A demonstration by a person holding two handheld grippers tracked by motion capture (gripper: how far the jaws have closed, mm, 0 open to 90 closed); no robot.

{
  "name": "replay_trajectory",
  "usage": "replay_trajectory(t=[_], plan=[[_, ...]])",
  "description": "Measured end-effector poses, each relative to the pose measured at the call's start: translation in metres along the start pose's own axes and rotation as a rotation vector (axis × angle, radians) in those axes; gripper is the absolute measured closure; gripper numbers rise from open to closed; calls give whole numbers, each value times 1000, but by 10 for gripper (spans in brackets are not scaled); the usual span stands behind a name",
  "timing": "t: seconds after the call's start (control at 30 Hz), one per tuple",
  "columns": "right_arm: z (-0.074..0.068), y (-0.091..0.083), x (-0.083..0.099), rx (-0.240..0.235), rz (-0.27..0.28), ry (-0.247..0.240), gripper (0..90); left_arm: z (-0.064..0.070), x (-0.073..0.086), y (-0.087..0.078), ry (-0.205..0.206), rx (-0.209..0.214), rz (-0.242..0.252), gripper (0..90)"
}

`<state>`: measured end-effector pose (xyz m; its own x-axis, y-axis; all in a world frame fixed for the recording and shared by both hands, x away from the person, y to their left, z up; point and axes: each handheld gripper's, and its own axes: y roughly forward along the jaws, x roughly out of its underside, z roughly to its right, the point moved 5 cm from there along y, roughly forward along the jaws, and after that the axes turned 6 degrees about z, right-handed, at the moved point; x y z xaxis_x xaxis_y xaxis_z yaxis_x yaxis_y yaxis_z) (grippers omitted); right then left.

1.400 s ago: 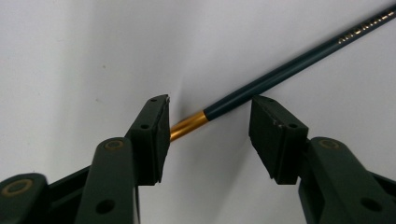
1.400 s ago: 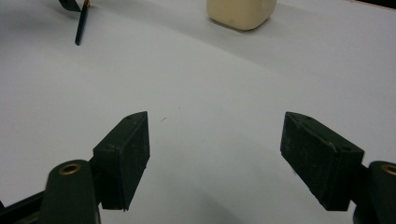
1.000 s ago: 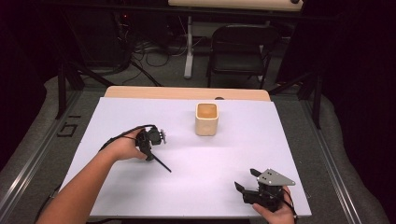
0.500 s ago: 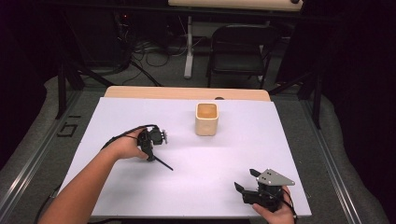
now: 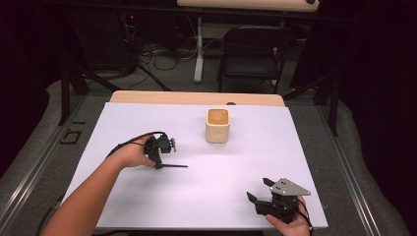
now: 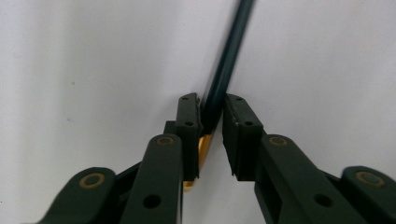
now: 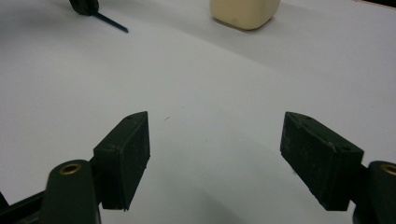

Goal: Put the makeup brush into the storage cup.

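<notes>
In the left gripper view a dark, thin pencil (image 6: 231, 51) with a gold band near its end runs away over the white sheet, pinched between the jaws of my left gripper (image 6: 212, 109). From above, that left gripper (image 5: 158, 164) rests left of centre, and the pencil (image 5: 174, 166) lies low along the sheet, pointing right. A cream square cup (image 5: 217, 126) stands upright behind the middle. My right gripper (image 5: 259, 189) sits near the front right edge, open with nothing between its jaws. In its own view the right gripper (image 7: 215, 122) faces the cup (image 7: 245, 11) and the far pencil (image 7: 109, 22).
A white sheet (image 5: 147, 118) covers the table, with a wooden strip along the far edge. A black folding chair (image 5: 253, 54), cables and stand legs are on the floor beyond the table.
The pencil in the left gripper has swung from pointing down and right to lying level, pointing right. The right gripper has stayed in place.
</notes>
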<state>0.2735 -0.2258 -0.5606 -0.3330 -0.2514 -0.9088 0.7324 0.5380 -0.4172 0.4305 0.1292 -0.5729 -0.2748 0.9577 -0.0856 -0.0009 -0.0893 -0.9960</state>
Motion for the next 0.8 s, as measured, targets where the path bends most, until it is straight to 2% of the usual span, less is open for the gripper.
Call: replay_trajectory(t=[0.07, 0.17, 0.53, 0.6, 0.8], plan=[[0, 0, 0, 1, -1, 1, 242, 1, 0, 0, 6, 6, -8, 807], [0, 0, 0, 0, -1, 0, 242, 2, -1, 0, 16, -6, -11, 832], [0, 0, 0, 3, 3, 2, 243, 3, -1, 1, 13, -25, -6, 837], [0, 0, 0, 2, 0, 1, 243, 3, -1, 0, 8, -6, -19, 837], [0, 0, 0, -1, -3, 2, 242, 3, -1, 0, -3, -7, -28, 838]])
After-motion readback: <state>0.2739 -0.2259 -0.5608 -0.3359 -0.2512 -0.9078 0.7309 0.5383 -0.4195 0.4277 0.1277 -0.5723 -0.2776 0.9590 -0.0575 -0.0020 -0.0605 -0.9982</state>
